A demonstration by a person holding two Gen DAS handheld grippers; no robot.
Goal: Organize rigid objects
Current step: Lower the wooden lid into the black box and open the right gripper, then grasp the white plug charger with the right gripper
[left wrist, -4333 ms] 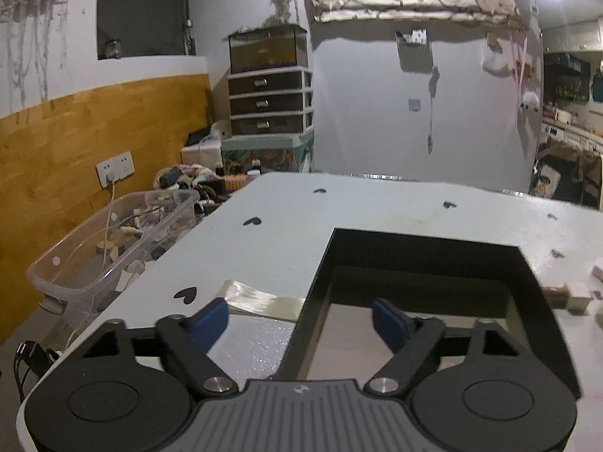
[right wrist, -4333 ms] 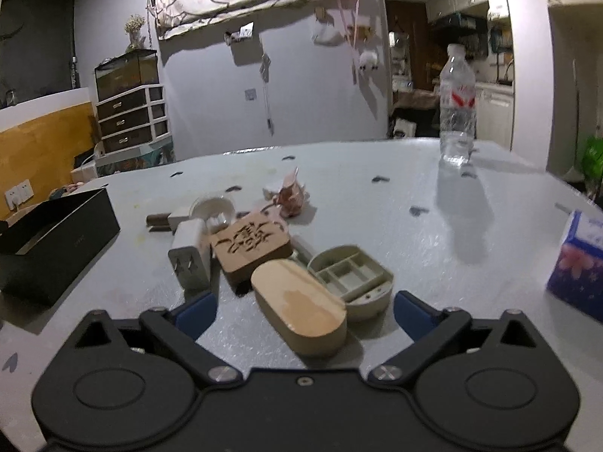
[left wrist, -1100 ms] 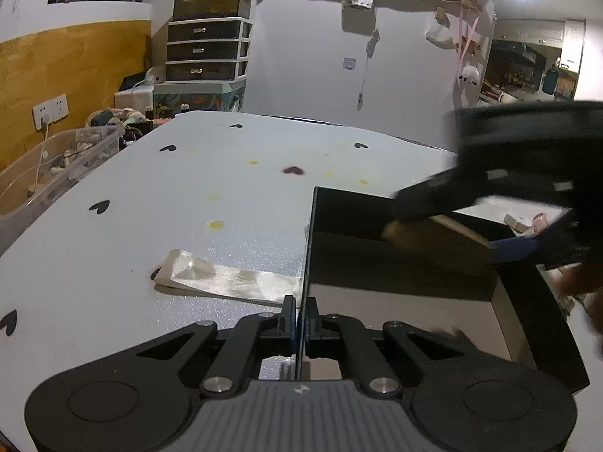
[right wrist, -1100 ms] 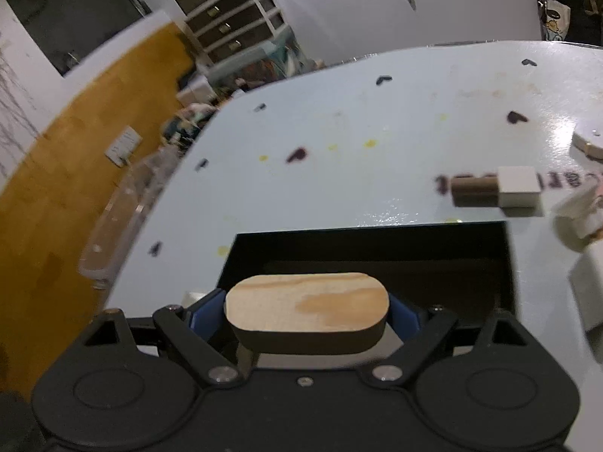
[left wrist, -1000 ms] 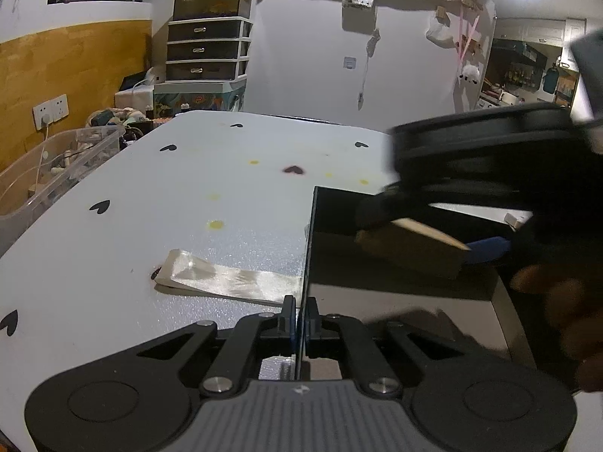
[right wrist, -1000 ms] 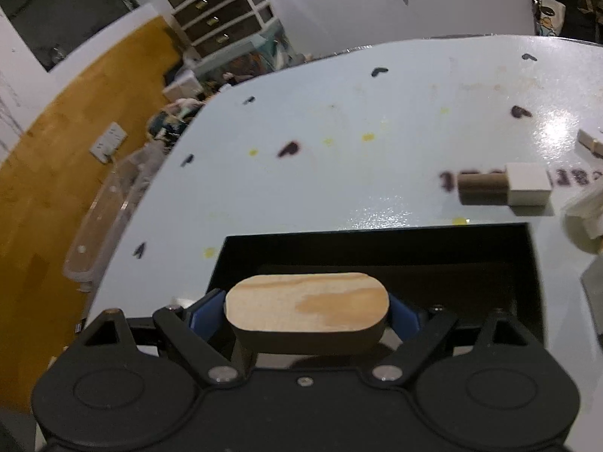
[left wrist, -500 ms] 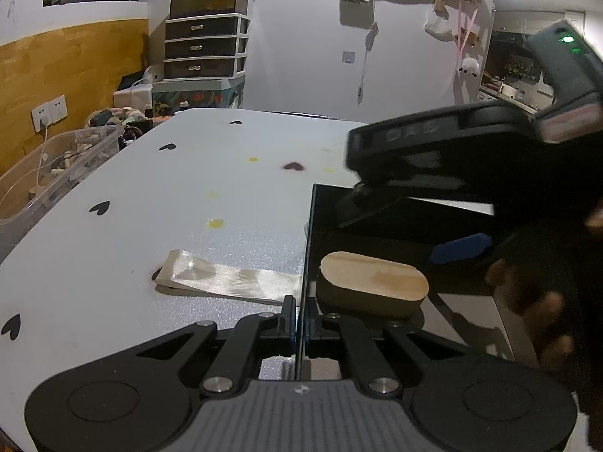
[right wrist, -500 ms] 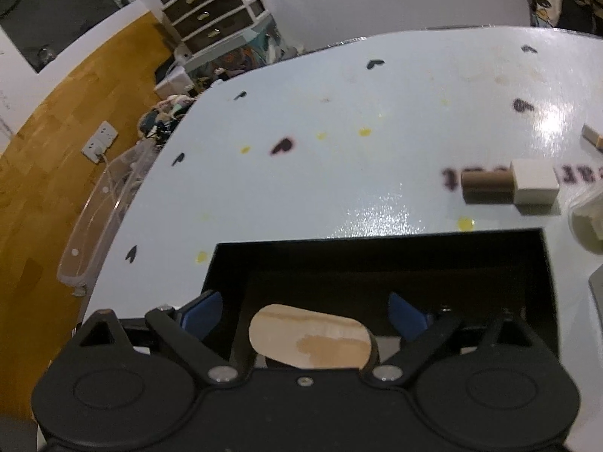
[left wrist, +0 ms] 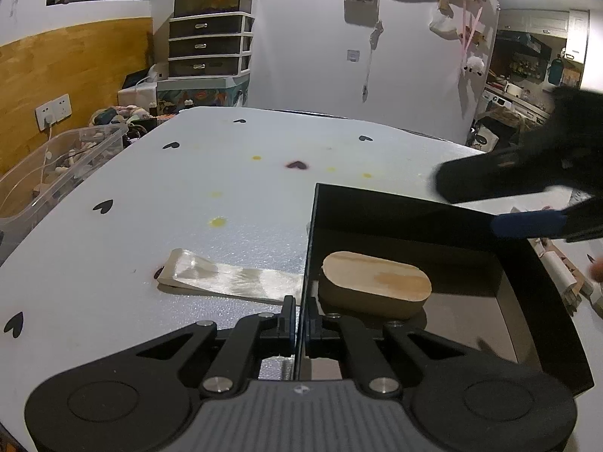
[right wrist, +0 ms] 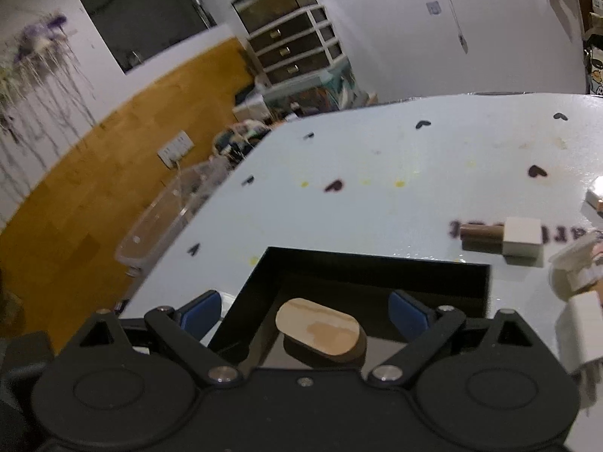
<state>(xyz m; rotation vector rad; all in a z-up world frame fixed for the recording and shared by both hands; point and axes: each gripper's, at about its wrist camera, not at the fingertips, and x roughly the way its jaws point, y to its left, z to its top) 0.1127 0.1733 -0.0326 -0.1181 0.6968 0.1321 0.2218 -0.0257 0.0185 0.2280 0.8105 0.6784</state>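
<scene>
A black open box (left wrist: 422, 205) (right wrist: 260, 275) sits on the white table. An oval wooden lid (left wrist: 375, 284) (right wrist: 320, 329) lies flat on the box floor near its left wall. My left gripper (left wrist: 300, 318) is shut on the box's left wall. My right gripper (right wrist: 303, 310) is open and empty, raised above the box over the lid; it also shows in the left wrist view at the right (left wrist: 527, 222). A brown cylinder with a white block (right wrist: 505, 239) lies on the table beyond the box.
A strip of shiny tape (left wrist: 230, 280) lies on the table left of the box. White items (right wrist: 576, 286) lie to the right of the box. A clear plastic bin (left wrist: 49, 173) stands off the table's left edge. Drawers (left wrist: 207, 49) stand at the back wall.
My right gripper carried the wooden lid over the box, opened and let it go onto the box floor, then drew back up and to the right. My left gripper stayed clamped on the wall.
</scene>
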